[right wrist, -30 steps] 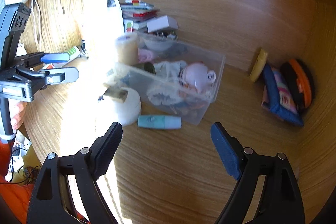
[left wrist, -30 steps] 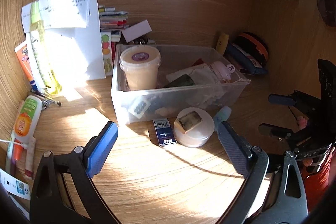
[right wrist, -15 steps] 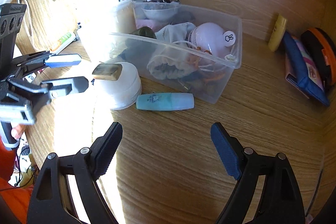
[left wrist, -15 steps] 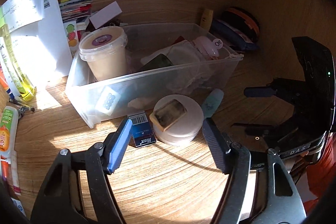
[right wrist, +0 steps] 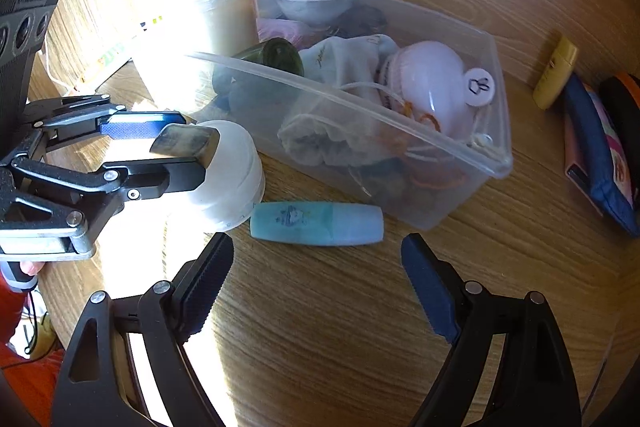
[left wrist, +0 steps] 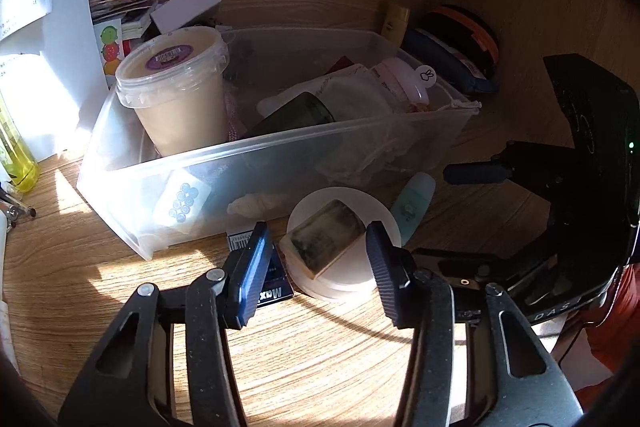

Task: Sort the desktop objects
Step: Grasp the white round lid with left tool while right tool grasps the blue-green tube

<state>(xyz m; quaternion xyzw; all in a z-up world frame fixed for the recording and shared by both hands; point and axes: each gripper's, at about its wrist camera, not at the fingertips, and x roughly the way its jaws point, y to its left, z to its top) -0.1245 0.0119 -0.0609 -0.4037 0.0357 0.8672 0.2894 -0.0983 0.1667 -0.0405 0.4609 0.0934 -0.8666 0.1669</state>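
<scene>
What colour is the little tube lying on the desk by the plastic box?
Light blue-green tube, clearest in the right wrist view.

A wooden bench [right wrist: 320, 327] carries a clear plastic bin [right wrist: 460, 187], a white round jar [right wrist: 236, 183] and a teal tube [right wrist: 316, 225] just in front (sunlit at left), pouches [right wrist: 596, 155] well apart.

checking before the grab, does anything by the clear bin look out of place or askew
Yes: a small grimy block sits crooked on top of the white round container, overhanging its edge. The left gripper is closing around it. A teal tube lies loose beside the bin.
</scene>
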